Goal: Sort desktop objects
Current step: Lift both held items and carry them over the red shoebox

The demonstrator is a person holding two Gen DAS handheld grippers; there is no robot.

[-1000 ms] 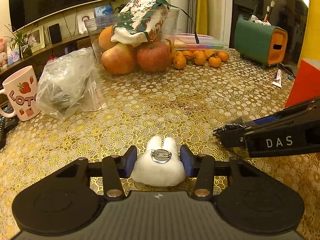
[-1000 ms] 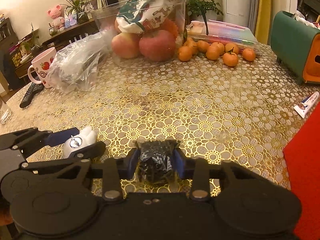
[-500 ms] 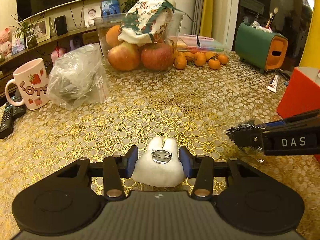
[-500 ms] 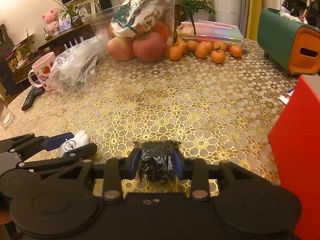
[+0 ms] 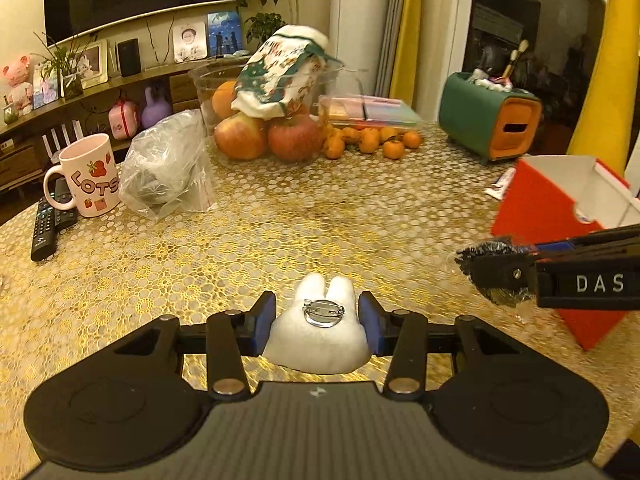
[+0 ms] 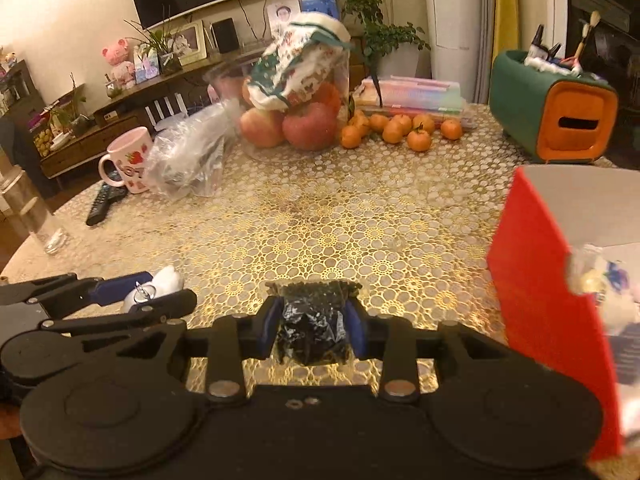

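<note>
Left gripper (image 5: 318, 322): pinches a small white plush bunny brooch with a round metal pin on its back (image 5: 318, 334), blue pads snug on both sides.
Right gripper (image 6: 313, 327): pinches a small crinkly clear bag of black bits (image 6: 314, 326), pads pressed into its sides.
Where both things are: up in the air, above the gold flower-pattern tablecloth (image 5: 280, 232), not touching it.
Where to go: most likely the open red cardboard box with a white inside (image 6: 532, 280), just to the right of the crinkly bag.
How to do it well: keep both squeezes firm, lift higher than the box rim, then let go only over the opening.
Order: drop the bag first, since nearer; bring the bunny over after.
Watch out: bag is slippery and squashy, may slide out; box is light and may tip if bumped.
Keep away from: the pink strawberry mug (image 5: 90, 178) and the glass bowl of apples (image 5: 264, 120), well apart at the far side.
</note>
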